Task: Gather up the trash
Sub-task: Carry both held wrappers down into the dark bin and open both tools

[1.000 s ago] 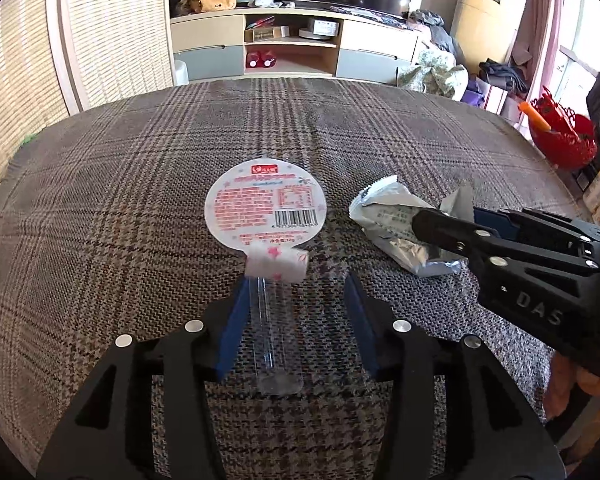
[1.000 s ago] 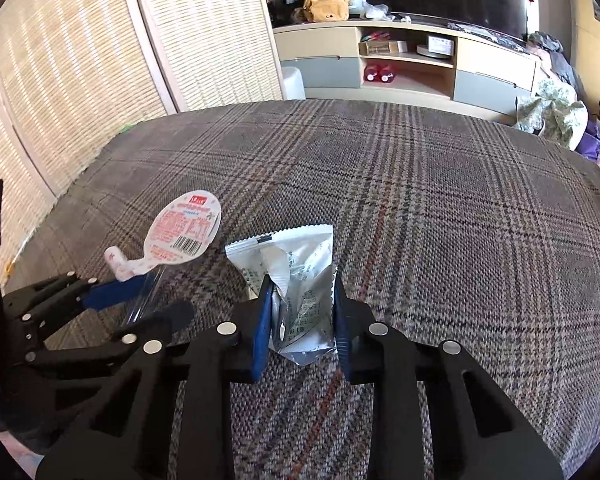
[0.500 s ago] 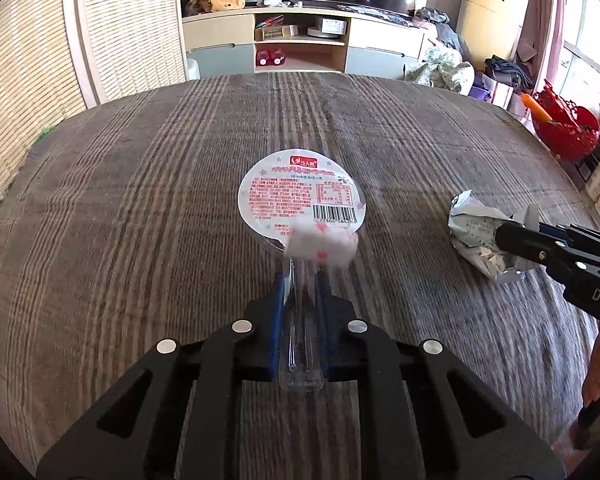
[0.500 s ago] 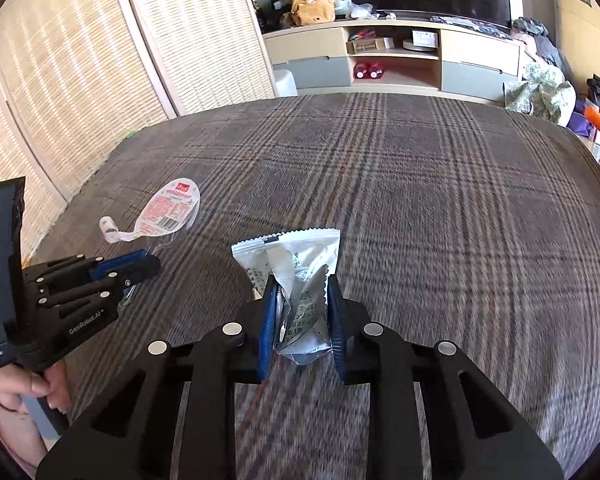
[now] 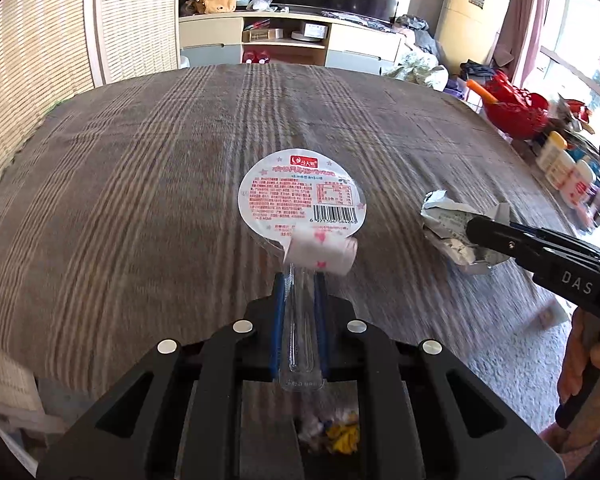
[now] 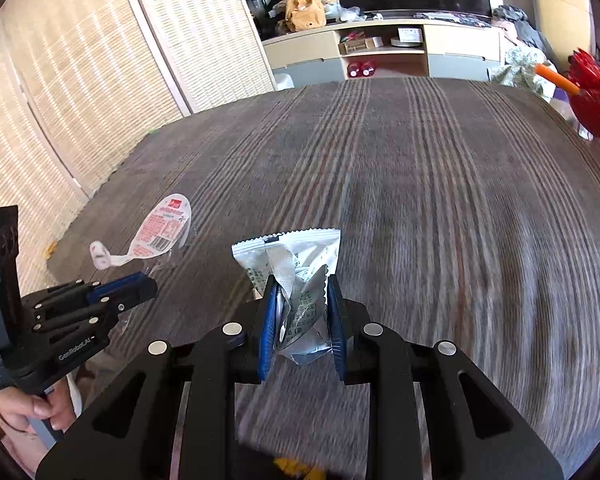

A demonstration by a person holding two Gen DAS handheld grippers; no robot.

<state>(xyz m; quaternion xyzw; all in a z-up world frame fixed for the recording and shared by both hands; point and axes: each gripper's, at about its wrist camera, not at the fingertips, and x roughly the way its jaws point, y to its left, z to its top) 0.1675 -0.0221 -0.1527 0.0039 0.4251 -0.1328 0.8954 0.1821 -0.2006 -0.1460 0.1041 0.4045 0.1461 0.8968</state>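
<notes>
Left gripper (image 5: 299, 292) clamps clear plastic strip (image 5: 299, 332), lid (image 5: 302, 200) dangling ahead | right gripper (image 6: 302, 300) pinches wrapper (image 6: 296, 276) | both lifted off cloth (bin contents (image 5: 332, 430) below left, nearer).

Your left gripper (image 5: 299, 280) has its jaws pinched narrow on the clear plastic strip (image 5: 300, 328), raised off the surface. Your right gripper (image 6: 302, 292) sits to its right, level with it, jaws clamped on the crumpled wrapper (image 6: 296, 276). Your hands grip both handles below.
</notes>
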